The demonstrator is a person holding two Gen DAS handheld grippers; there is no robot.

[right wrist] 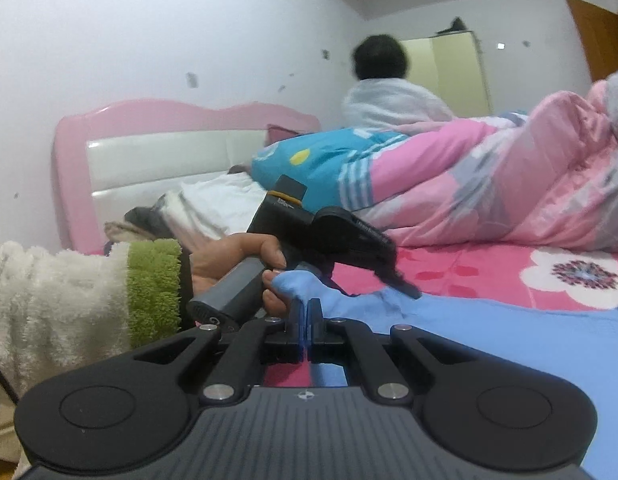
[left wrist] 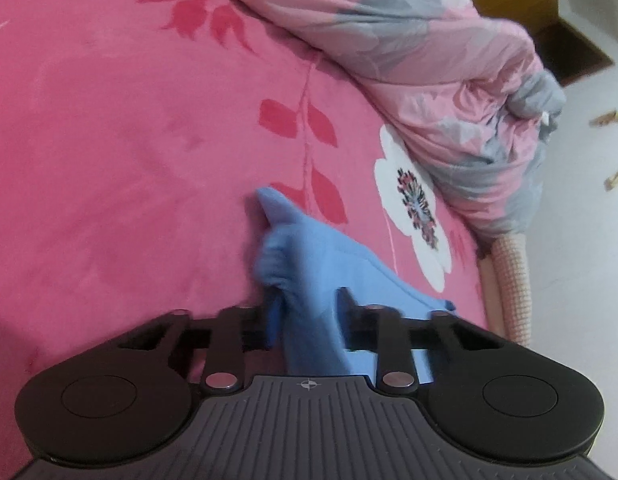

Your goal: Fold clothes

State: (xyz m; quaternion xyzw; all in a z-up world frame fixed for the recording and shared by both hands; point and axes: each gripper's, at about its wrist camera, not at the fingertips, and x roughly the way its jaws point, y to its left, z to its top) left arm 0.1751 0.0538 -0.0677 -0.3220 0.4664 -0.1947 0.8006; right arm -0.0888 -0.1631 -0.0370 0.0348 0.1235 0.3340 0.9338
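A light blue garment [left wrist: 317,264] lies on the pink flowered bedsheet [left wrist: 109,160]. One corner of it is bunched up between the fingers of my left gripper [left wrist: 309,304], which is shut on that fold. In the right wrist view the same garment [right wrist: 509,340] spreads to the right across the sheet. My right gripper [right wrist: 305,308] has its pads pressed together on a raised edge of the blue cloth. Just ahead of it a hand [right wrist: 237,256] in a white and green fleece sleeve [right wrist: 69,300] holds the left gripper [right wrist: 409,290], tips down on the cloth.
A bunched pink and grey quilt [left wrist: 429,60] runs along the sheet's right side, up to the bed's edge [left wrist: 509,280]. Beyond are a blue patterned duvet [right wrist: 317,160], a pink headboard [right wrist: 169,152] with clothes piled below it, and a person [right wrist: 389,96] sitting at the far side.
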